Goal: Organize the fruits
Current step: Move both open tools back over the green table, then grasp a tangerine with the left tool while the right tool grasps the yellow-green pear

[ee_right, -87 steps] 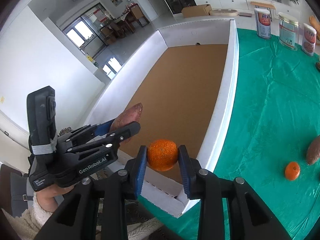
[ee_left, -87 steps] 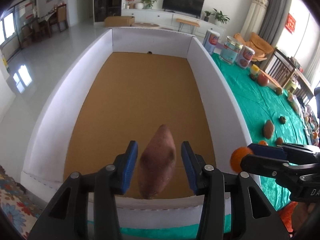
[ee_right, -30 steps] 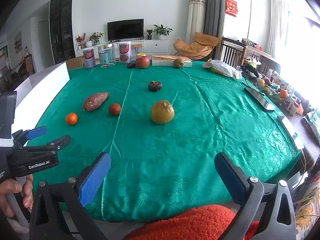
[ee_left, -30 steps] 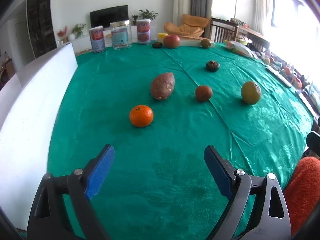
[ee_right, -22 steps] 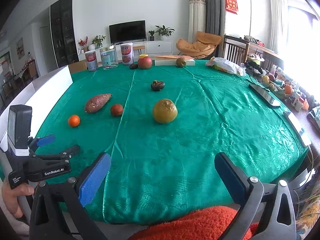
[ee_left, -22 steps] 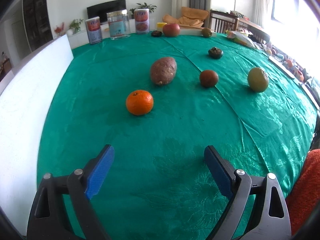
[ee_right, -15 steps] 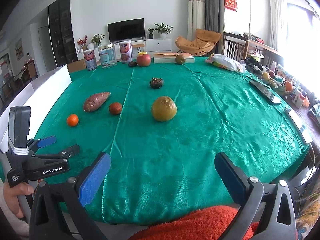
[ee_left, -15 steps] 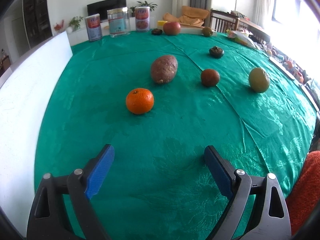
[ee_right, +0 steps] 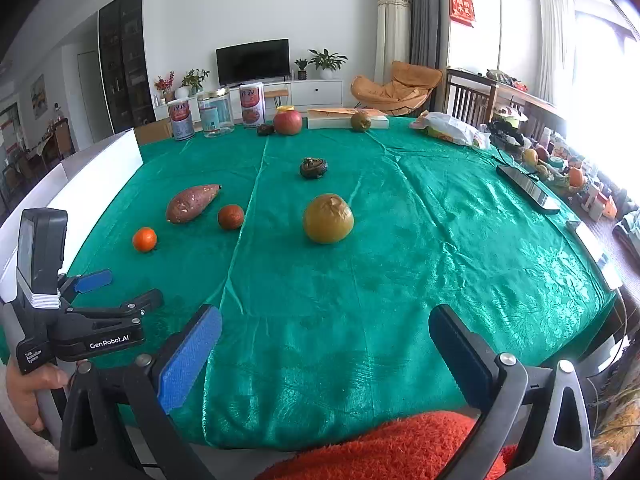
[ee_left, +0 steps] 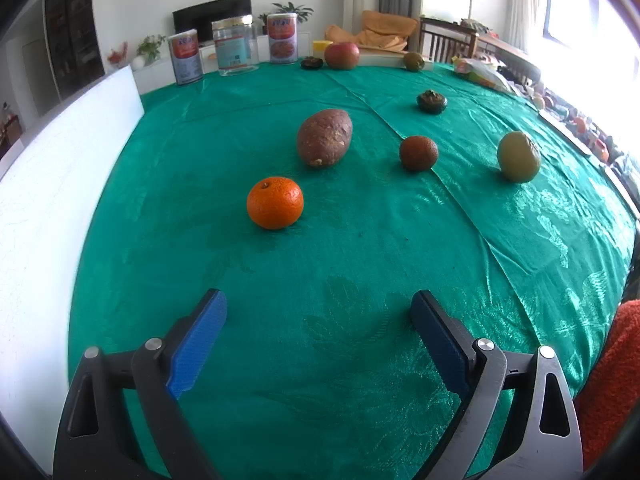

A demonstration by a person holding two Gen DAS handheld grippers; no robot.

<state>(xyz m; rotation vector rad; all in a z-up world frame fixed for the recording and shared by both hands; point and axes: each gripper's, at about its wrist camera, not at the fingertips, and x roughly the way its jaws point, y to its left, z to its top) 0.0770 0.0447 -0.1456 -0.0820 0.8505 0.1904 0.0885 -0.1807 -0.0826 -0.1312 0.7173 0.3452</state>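
My left gripper [ee_left: 318, 334] is open and empty, low over the green tablecloth [ee_left: 360, 280]. An orange tangerine [ee_left: 275, 203] lies just ahead of it, slightly left. Behind it lie a sweet potato [ee_left: 324, 136], a dark reddish tangerine [ee_left: 418, 153] and a yellow-green round fruit [ee_left: 518, 157]. My right gripper [ee_right: 326, 344] is open and empty at the near table edge. From it I see the left gripper [ee_right: 116, 292] at the left, the tangerine [ee_right: 144, 239], sweet potato [ee_right: 191, 202], dark tangerine [ee_right: 231, 217] and yellow-green fruit [ee_right: 328, 219].
The white box wall [ee_left: 48, 184] stands along the left. A dark shrivelled fruit [ee_right: 313, 167], a red apple [ee_right: 287, 122], another greenish fruit [ee_right: 360, 121], three tins and jars [ee_right: 218, 114] and a book [ee_right: 344, 119] sit further back. A phone [ee_right: 528, 188] lies at the right.
Both grippers have let go of the sweet potato and the orange over the box, opened wide and turned to the table. Since then the left gripper has crept closer to the tangerine.
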